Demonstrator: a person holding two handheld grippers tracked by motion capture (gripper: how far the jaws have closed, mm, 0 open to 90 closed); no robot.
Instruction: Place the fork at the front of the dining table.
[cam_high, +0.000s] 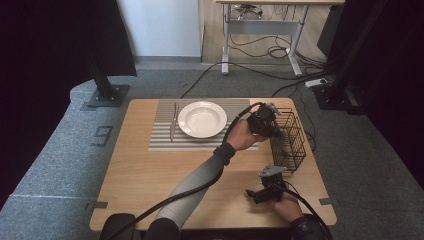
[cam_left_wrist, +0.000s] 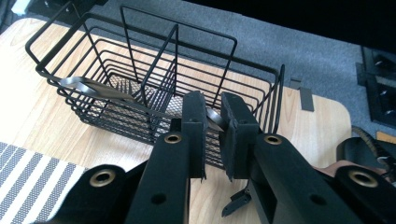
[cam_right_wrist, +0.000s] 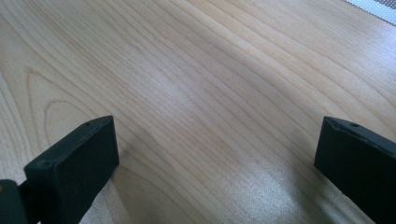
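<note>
Between the left gripper's (cam_left_wrist: 213, 116) nearly closed jaws sat the handle of a metal utensil (cam_left_wrist: 93, 88), its far end lying inside the black wire basket (cam_left_wrist: 154, 65) at the table's (cam_high: 145, 180) right edge. Which kind of utensil, could not tell. Right gripper (cam_right_wrist: 215, 154) hung wide open and empty over bare wood, near side. Left of the basket: white plate (cam_high: 202, 119) on striped placemat (cam_high: 162, 125), a knife (cam_high: 173, 122) beside it. Judged: setting partly laid, basket piece not yet placed.
</note>
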